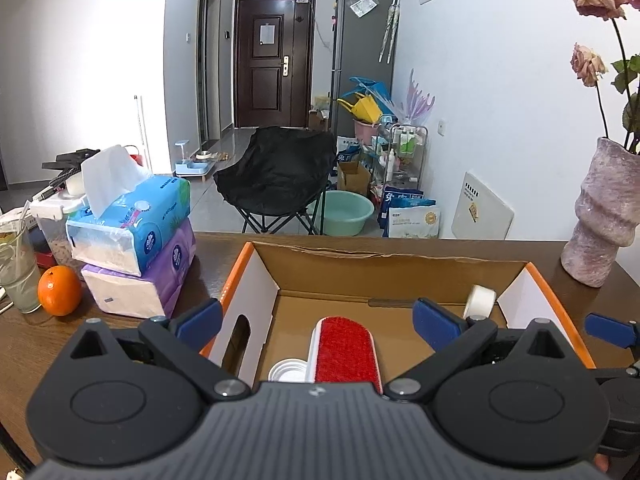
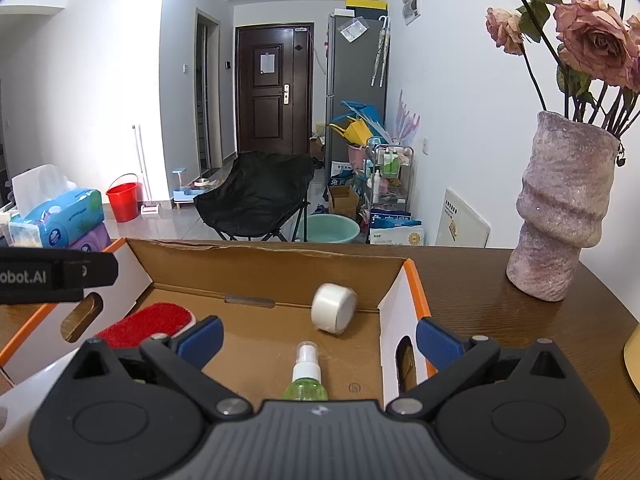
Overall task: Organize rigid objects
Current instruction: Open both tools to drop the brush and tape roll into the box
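- Left tongs (image 1: 318,320) gape wide, gripping nothing; the red lint brush (image 1: 347,350) lies between and below them in the cardboard box (image 1: 384,268), a white ribbed object, perhaps a cap (image 1: 286,370), beside it.
- Right tongs (image 2: 319,338) equally wide; the green spray bottle (image 2: 306,376) lies between them, white tape roll (image 2: 334,308) beyond.

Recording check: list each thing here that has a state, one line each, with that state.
cardboard box: open, upright on the table
red lint brush: lying inside the box
spray bottle: lying inside the box
white tape roll: on its side, inside the box
left gripper: open, empty
right gripper: open, empty
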`<state>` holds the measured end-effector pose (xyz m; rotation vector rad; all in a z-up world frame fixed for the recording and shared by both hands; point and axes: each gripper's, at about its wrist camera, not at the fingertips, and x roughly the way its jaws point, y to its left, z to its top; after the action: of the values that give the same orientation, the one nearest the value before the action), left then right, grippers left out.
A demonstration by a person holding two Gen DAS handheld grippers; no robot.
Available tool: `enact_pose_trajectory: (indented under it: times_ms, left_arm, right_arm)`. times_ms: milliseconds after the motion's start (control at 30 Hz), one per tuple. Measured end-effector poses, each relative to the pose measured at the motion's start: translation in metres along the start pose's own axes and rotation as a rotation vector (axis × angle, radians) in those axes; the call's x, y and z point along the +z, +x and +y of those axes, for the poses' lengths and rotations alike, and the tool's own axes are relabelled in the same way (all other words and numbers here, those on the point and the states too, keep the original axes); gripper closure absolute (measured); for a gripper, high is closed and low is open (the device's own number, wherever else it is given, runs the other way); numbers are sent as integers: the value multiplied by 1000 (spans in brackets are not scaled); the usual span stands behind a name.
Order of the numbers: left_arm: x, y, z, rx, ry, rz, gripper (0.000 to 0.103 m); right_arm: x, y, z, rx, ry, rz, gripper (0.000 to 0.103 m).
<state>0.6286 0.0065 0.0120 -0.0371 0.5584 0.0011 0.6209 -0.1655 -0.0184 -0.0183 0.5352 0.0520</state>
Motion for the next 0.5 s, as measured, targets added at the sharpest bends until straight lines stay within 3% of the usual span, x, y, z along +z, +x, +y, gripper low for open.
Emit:
enact_pose_trajectory:
  times_ms: [500]
  left_arm:
    - [-10,-26,2,-14,-1,-13,0]
  right_arm:
    - [-8,-28,-5,0,0,-20,0]
